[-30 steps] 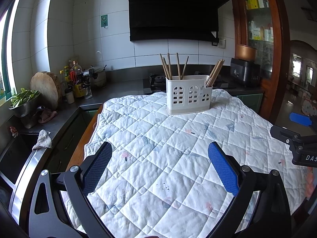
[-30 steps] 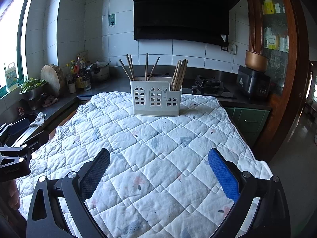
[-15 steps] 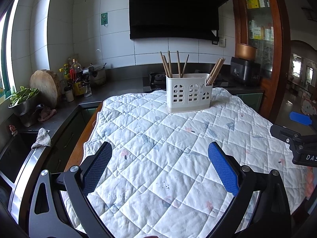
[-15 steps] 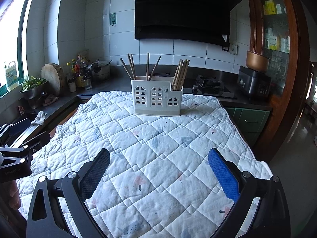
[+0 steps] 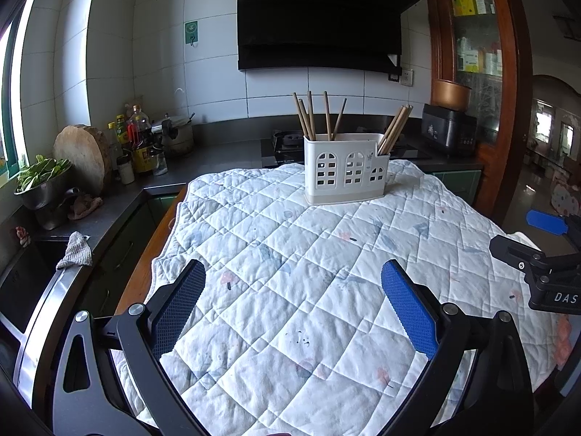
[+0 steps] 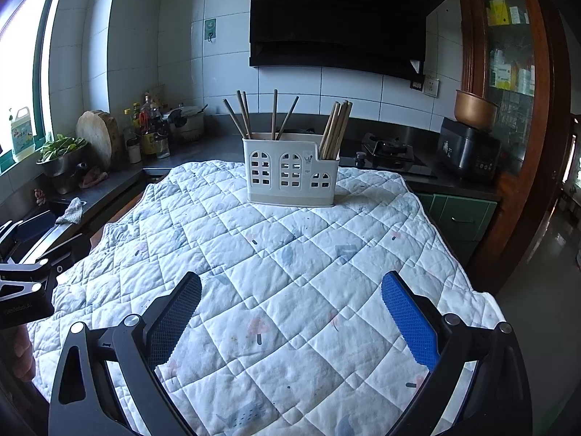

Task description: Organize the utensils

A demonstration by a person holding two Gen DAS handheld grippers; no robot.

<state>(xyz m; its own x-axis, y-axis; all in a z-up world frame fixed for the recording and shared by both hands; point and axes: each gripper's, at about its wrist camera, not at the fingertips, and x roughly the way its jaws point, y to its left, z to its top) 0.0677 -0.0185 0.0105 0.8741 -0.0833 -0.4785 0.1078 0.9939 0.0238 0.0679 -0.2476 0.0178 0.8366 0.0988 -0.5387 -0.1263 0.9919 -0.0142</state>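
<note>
Kitchen, tiled wall, dark counter; table under white quilted cloth (image 5: 290, 290). Left gripper (image 5: 292, 283): fingers spread wide, empty, above near cloth. White utensil holder (image 5: 345, 170), upright at the cloth's far side: four chopsticks (image 5: 316, 116) splayed in left compartment, bundled chopsticks (image 5: 395, 127) leaning in right. Right gripper (image 6: 290, 287): fingers spread wide, empty.

White-tiled wall (image 5: 152, 72), dark countertop (image 5: 218, 156), bright window (image 6: 21, 72).
</note>
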